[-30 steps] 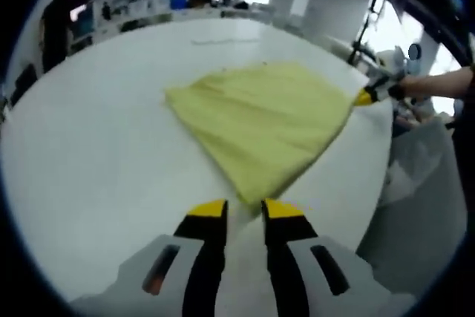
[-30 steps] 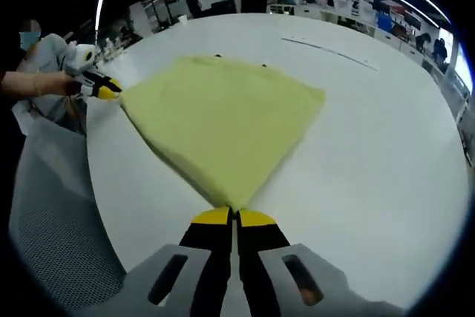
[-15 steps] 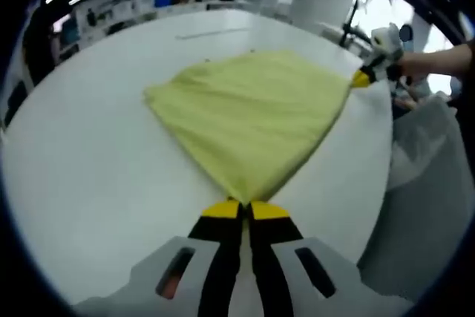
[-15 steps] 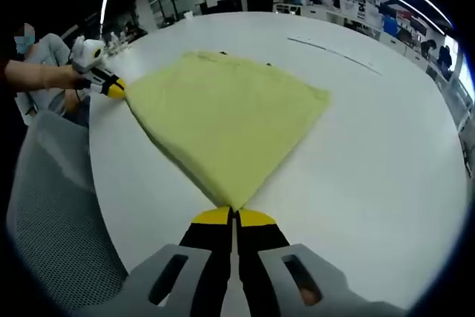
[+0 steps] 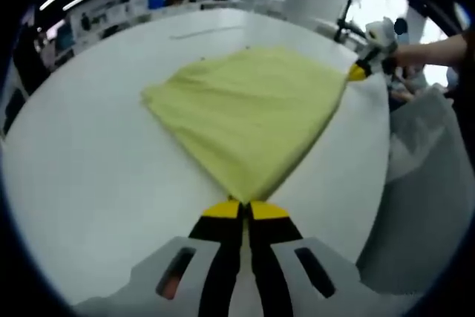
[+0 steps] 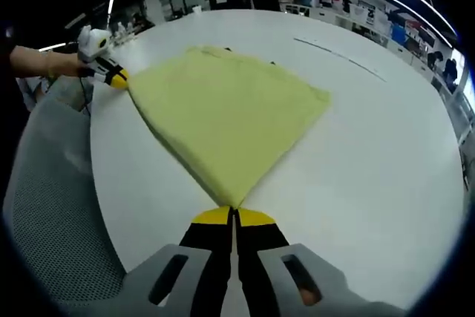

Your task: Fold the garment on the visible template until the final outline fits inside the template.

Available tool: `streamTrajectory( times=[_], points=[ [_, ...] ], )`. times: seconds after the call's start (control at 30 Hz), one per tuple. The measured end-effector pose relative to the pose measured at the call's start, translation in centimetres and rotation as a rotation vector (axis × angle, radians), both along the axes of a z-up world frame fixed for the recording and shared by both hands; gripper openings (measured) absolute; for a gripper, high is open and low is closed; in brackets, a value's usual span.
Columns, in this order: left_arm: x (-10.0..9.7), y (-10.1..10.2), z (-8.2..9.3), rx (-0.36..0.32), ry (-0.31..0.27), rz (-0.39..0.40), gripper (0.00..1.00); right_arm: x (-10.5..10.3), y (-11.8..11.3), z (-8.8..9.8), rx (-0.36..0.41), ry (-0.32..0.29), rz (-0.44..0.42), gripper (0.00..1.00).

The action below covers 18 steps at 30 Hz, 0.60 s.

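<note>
Left gripper view: I'm pinching one corner of the yellow garment (image 5: 252,109) with the left tool (image 5: 245,210), jaws closed; the right tool (image 6: 234,217) is clamping the neighbouring corner. Garment is lying mid-desk (image 5: 89,146) toward its near edge; soft, light, best gripped at corners.

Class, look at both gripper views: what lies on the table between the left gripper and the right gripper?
The yellow garment spans the whole stretch, with the left gripper shut on one corner and the right gripper on the other. Both views show this.
</note>
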<state>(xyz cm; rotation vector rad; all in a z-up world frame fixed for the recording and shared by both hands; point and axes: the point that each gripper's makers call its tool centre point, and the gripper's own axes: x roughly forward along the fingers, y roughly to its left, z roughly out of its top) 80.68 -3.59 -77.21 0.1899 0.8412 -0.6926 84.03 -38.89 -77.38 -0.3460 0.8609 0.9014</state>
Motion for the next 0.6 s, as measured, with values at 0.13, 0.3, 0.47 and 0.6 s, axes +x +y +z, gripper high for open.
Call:
streamTrajectory(
  times=[0.13, 0.3, 0.47, 0.6],
  points=[
    [-0.22, 0.57, 0.00, 0.010, 0.011, -0.008, 0.00, 0.07, -0.01, -0.02, -0.006, -0.003, 0.004, 0.02],
    [-0.21, 0.81, 0.06, -0.001, 0.018, -0.007, 0.00, 0.05, 0.01, -0.13, -0.009, -0.002, 0.006, 0.02],
    [-0.35, 0.61, -0.09, 0.006, 0.027, -0.018, 0.00, 0.01, -0.02, -0.16, -0.010, -0.002, 0.009, 0.02],
    [-0.44, 0.59, -0.10, -0.003, 0.032, -0.017, 0.00, 0.00, -0.04, -0.17, -0.011, -0.002, 0.012, 0.02]
  ],
)
